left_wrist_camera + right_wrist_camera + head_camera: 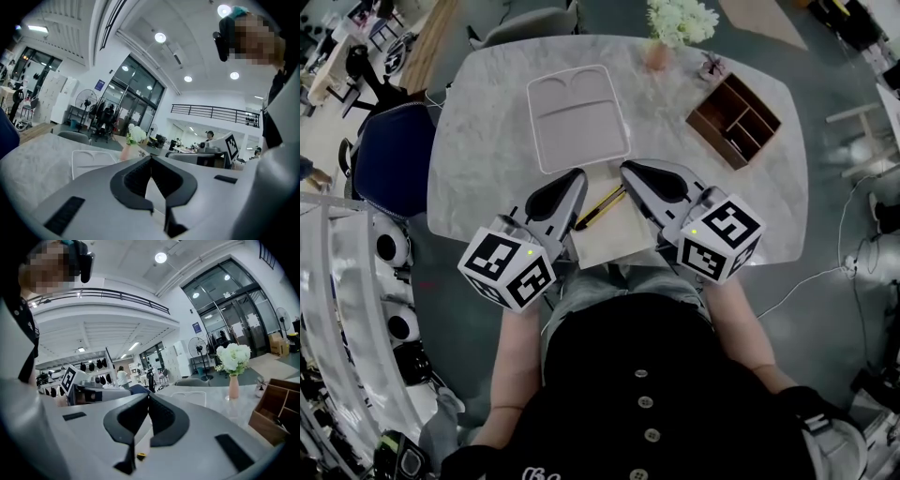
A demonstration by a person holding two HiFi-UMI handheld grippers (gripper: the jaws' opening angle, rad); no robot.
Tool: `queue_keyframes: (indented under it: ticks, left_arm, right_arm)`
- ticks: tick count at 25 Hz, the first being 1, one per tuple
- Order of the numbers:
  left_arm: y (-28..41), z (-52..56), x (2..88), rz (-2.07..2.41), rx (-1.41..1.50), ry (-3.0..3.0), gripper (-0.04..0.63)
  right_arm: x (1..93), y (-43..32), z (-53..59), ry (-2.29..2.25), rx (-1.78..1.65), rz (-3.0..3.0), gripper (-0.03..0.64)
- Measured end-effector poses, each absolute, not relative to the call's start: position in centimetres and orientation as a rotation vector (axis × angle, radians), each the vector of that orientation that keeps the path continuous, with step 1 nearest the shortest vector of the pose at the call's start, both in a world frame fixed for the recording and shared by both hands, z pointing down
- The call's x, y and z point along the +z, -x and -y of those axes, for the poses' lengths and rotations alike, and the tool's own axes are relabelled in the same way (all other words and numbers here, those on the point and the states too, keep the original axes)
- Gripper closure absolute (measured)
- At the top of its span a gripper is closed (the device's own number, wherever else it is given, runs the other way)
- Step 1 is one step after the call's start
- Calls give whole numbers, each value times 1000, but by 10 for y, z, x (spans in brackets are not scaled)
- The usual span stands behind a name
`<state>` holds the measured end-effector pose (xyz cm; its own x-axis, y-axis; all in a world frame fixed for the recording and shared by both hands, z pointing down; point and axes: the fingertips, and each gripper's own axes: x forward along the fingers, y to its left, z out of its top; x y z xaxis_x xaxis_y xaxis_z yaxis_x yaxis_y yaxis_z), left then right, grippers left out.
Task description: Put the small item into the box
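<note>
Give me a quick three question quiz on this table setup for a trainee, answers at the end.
1. True or false: the left gripper and the right gripper are both shut with nothing between their jaws.
2. Where does the pen lie? A: in the wooden box. B: on the tan pad. C: in the white tray.
3. Fill in: the flowers in the vase are ___.
Key: 1 true; 2 B; 3 white.

I note: table (487,103) smooth, marble-look, faint sheen; tray (577,117) matt pale plastic; box (711,139) brown wood, dull finish.
</note>
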<state>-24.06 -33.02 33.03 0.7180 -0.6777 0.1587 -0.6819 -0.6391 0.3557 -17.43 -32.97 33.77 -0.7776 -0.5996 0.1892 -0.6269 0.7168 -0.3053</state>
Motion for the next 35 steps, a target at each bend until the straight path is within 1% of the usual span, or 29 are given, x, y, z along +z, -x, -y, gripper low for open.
queue_keyframes:
  ticks: [10,21,35]
  left_arm:
    - [235,319,353,1076,171,-2552,578]
    - [233,313,368,1119,231,-2480,578]
    - [226,308,383,1073,238,-2417,578]
  right_arm:
    - [344,189,318,-937,518,2838,614]
    - [362,199,302,-827,530,2812,614]
    - [379,189,304,-859,580,2770,614]
